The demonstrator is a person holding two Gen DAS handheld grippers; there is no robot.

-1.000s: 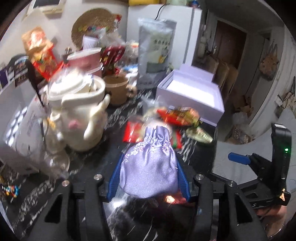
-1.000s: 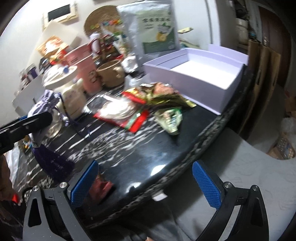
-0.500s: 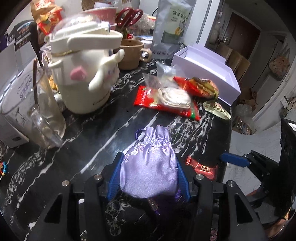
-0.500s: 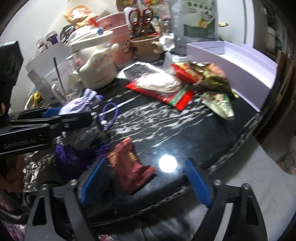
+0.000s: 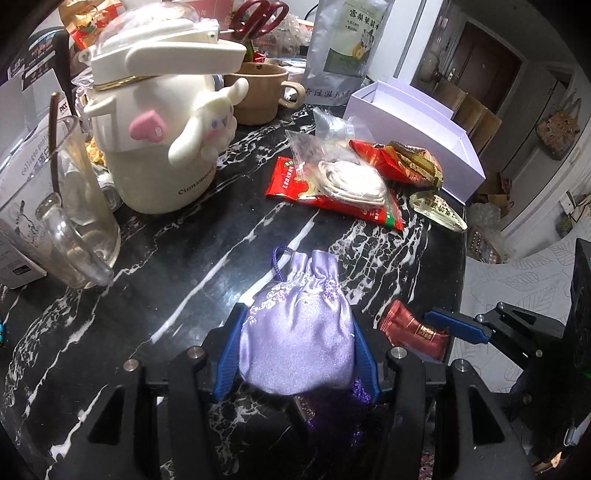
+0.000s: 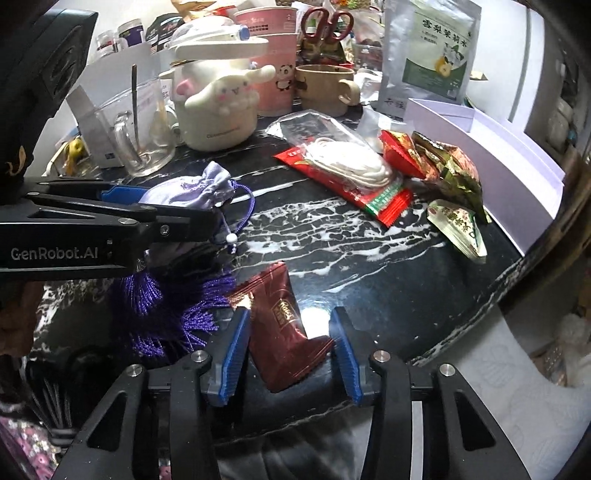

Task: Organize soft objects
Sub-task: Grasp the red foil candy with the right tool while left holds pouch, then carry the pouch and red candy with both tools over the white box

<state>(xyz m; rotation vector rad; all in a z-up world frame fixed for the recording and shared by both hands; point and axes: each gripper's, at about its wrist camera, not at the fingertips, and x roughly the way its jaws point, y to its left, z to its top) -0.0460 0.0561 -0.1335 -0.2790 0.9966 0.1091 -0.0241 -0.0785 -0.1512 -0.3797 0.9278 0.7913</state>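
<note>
The lilac satin drawstring pouch (image 5: 295, 343) sits clamped between the blue fingers (image 5: 229, 354) of the left gripper (image 5: 297, 356), low over the black marbled surface (image 5: 177, 258). Only the right wrist view shows its purple tassel (image 6: 173, 310) trailing beneath onto the surface. There the right gripper (image 6: 288, 350) is closing, its fingers (image 6: 232, 354) flanking a dark red snack packet (image 6: 284, 325) near the surface's edge, not visibly pressing it.

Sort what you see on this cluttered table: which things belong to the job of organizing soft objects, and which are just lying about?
In the job:
- lilac drawstring pouch, clamped in the left gripper
- dark red sachet, between the closing jaws of the right gripper
- snack packets
- open lilac box

Lying about:
- white character pot
- glass mug
- brown mug
- red scissors
</note>
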